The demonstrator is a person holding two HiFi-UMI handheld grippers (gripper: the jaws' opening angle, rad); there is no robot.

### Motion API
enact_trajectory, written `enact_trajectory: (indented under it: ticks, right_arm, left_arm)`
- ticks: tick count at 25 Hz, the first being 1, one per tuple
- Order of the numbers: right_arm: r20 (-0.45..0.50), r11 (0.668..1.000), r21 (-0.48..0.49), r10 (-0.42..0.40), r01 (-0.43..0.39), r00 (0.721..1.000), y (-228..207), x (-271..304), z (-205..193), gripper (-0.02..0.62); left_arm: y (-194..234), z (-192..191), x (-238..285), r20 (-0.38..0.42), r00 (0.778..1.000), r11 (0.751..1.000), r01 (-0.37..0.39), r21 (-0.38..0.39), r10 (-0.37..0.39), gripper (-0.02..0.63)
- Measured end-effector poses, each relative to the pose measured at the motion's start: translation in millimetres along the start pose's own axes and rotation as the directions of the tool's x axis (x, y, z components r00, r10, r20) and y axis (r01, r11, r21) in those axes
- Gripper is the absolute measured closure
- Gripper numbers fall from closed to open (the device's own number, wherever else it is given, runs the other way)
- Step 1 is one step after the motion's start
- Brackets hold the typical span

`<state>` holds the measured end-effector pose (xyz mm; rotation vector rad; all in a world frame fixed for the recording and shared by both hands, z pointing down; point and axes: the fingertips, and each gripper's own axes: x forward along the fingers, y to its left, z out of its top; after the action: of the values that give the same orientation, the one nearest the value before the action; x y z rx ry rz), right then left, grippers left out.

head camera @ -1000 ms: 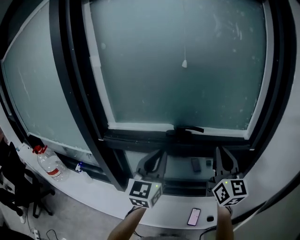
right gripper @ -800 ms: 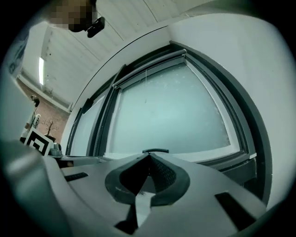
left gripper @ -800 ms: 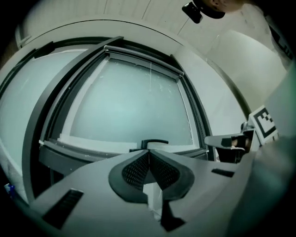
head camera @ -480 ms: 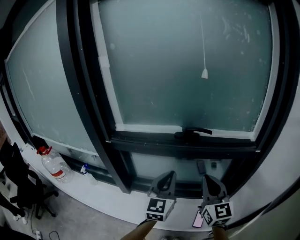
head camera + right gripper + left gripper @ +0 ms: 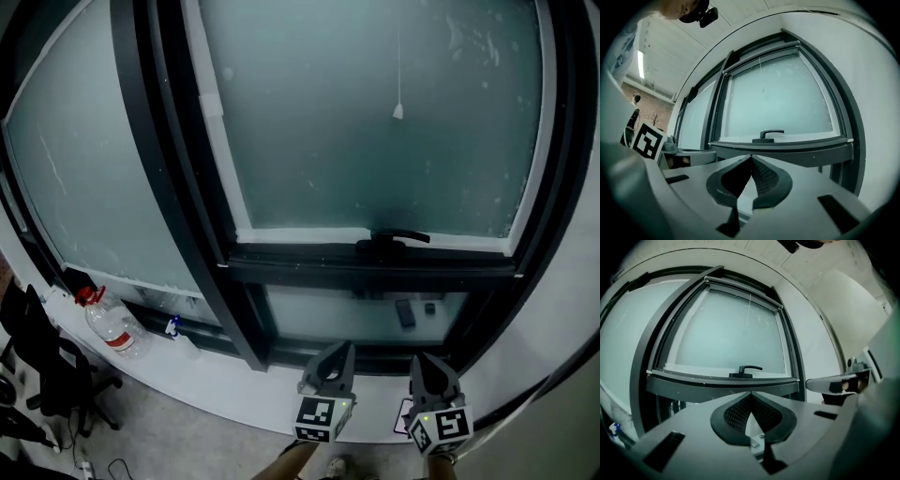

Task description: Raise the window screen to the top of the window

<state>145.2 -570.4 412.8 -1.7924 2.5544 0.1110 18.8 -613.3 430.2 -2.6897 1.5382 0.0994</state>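
The window has frosted glass in a black frame, with a black handle on its bottom rail. A thin pull cord ends in a small white knob that hangs free before the glass. The cord also shows in the left gripper view and the handle in the right gripper view. My left gripper and right gripper sit side by side low over the white sill, pointing at the window. Both are shut with nothing between the pads, well below the cord.
A white sill runs under the window. On it stand a water bottle with a red cap and a small blue-topped bottle. A phone lies partly hidden by my right gripper. A black chair is at the lower left.
Both grippers have dropped from in front of the lower pane to just over the sill. The left jaws have closed. The cord's knob has shifted across the glass.
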Motion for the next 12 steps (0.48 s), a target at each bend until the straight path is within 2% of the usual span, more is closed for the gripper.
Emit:
enact_trajectory:
  ticks: [3, 6, 12]
  right_arm:
    - [-0.007, 1.0, 0.004, -0.003, 0.003, 1.0, 7, -17, -2, 0.588]
    - [-0.03, 1.0, -0.005, 0.008, -0.009, 1.0, 16, -52, -9, 0.588]
    - [-0.039, 0.999, 0.028, 0.017, -0.016, 0.999, 38, -141, -23, 0.588]
  left_arm:
    - [-5, 1, -26, 0.001, 0.999, 0.998, -0.041, 0.057, 0.041, 0.601]
    - [-19, -5, -61, -0.009, 0.997, 0.997, -0.075, 0.032, 0.076, 0.601]
    - [-69, -12, -141, -0.043, 0.994, 0.994, -0.097, 0.04, 0.099, 0.601]
